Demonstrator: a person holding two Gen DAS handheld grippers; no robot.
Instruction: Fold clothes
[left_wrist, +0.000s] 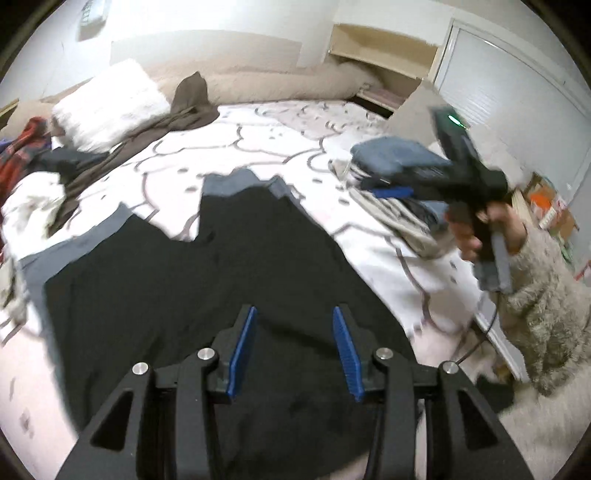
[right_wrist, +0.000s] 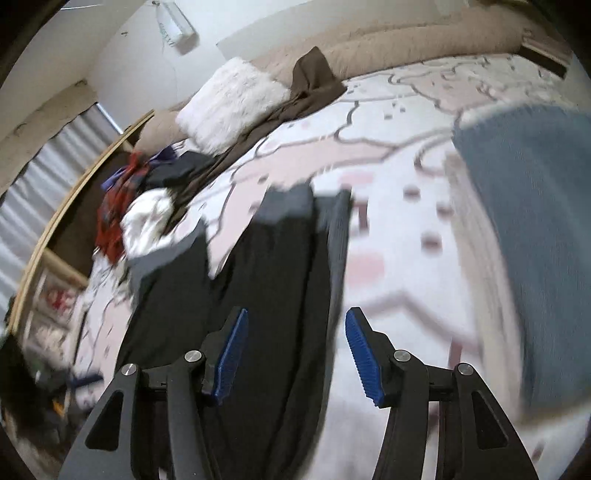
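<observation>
Garment: black garment (left_wrist: 229, 266) with grey-blue trim lies spread flat on the near part of the patterned bed (left_wrist: 280, 147); far edge jagged, unfolded.
Handling: judged light, limp, non-slippery cloth; it will sag and crease if lifted by one point; best pinched at two edge corners, pads biting a single layer.
Left gripper (left_wrist: 293, 352): jaws partly apart, nothing between them; hovers above the near black cloth.
Right gripper (right_wrist: 295, 358): jaws partly apart, empty; over the garment's right edge.
Surroundings: folded stack (left_wrist: 391, 166) to the far right; unsorted clothes heap (left_wrist: 33, 155) far left.
</observation>
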